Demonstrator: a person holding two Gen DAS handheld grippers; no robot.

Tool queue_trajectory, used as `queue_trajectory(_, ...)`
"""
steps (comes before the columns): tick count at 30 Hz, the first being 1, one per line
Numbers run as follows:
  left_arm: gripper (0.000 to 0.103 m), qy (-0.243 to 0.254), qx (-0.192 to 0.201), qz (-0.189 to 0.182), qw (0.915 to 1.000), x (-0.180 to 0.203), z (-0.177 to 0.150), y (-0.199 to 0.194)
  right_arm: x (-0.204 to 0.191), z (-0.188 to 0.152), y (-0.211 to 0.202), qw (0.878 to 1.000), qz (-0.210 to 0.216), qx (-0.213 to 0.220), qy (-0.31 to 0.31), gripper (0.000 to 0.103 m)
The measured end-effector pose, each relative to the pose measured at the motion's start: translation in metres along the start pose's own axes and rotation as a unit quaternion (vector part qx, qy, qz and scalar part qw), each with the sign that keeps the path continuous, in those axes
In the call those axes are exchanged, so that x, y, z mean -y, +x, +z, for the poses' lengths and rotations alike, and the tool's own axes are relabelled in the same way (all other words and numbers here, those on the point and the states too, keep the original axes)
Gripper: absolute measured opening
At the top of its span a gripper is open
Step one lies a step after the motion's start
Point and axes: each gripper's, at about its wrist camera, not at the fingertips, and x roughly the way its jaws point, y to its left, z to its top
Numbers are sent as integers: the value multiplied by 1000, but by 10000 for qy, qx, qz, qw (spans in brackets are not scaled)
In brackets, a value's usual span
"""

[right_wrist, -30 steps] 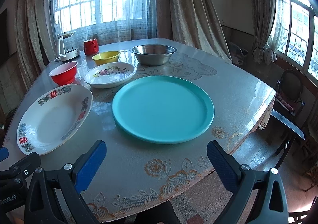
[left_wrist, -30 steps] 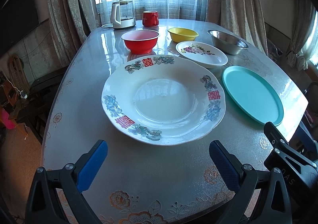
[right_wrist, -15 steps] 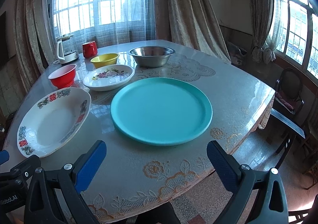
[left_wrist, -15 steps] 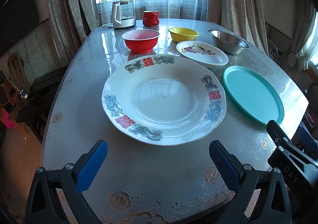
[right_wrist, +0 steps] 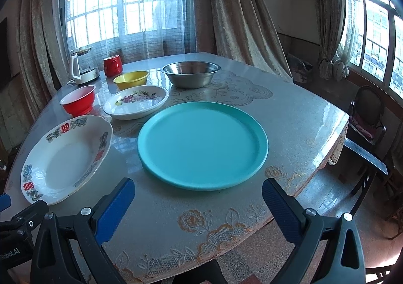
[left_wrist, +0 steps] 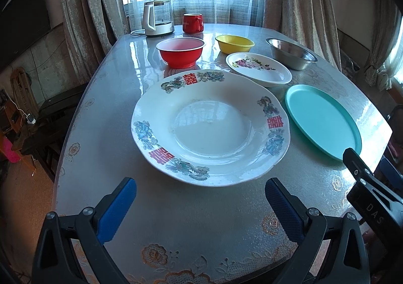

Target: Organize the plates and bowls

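Note:
A large white plate [left_wrist: 209, 128] with red characters and floral rim lies straight ahead of my left gripper [left_wrist: 200, 198], which is open and empty near the table's front edge. A teal plate [right_wrist: 202, 144] lies in front of my right gripper [right_wrist: 197, 197], also open and empty. Behind them sit a small floral plate [left_wrist: 259, 68], a red bowl [left_wrist: 180, 52], a yellow bowl [left_wrist: 234, 43] and a steel bowl [left_wrist: 291, 53]. In the right wrist view the large white plate [right_wrist: 66, 155], floral plate [right_wrist: 136, 101], red bowl [right_wrist: 78, 100], yellow bowl [right_wrist: 131, 79] and steel bowl [right_wrist: 190, 73] also show.
A glass kettle [left_wrist: 157, 18] and a red mug [left_wrist: 192, 22] stand at the table's far edge by the curtained window. The table [left_wrist: 95, 112] has a glossy lace-patterned top. Dark chairs [right_wrist: 365, 120] stand off its right side. The right gripper's body [left_wrist: 370, 198] shows at the left view's right edge.
Both grippers have risen and drawn back slightly, so the dishes sit a little lower in each view. Nothing on the table has moved.

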Motion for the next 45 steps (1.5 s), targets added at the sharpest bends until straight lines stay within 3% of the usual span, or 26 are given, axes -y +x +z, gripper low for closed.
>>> queue_trajectory(10, 103, -212, -59, -53, 9997, -13, 4, 5, -9, 4, 1, 9992, 174, 119, -338, 103)
queue_trajectory(14, 103, -470, -140, -488, 9976, -28, 7, 10, -16, 5, 0, 9978, 308, 223, -550, 103)
queue_trajectory(18, 103, -1107, -354, -1216, 9858, -50, 7, 20, -22, 8, -1, 9933, 726, 436, -783, 103)
queue_trajectory(22, 103, -1869, -312, -1449, 9711, -73, 4, 24, -27, 10, 4, 9897, 1067, 339, -897, 103)
queue_trajectory(24, 103, -2078, -208, -1459, 9670, -80, 3, 23, -29, 10, 9, 9894, 1118, 239, -896, 103)
queue_trajectory(30, 103, -1956, -97, -922, 9763, -89, 9, 27, -30, 8, 13, 9875, 1195, 233, -1004, 103)
queue_trajectory(32, 103, -2021, -178, -905, 9750, -93, 9, 30, -28, 9, 16, 9864, 1339, 133, -943, 103)
queue_trajectory(36, 103, -2291, -323, -1308, 9640, -102, 5, 37, -27, 10, 23, 9846, 1517, -4, -867, 102)
queue_trajectory(40, 103, -2498, -66, -1525, 9562, -107, 1, 34, -29, 12, 24, 9813, 1730, 39, -843, 102)
queue_trajectory(43, 103, -2657, 62, -1837, 9464, -111, 0, 34, -32, 14, 23, 9751, 2074, 98, -782, 102)
queue_trajectory(45, 103, -2731, -66, -1977, 9414, -111, 2, 38, -34, 16, 23, 9696, 2330, 97, -736, 101)
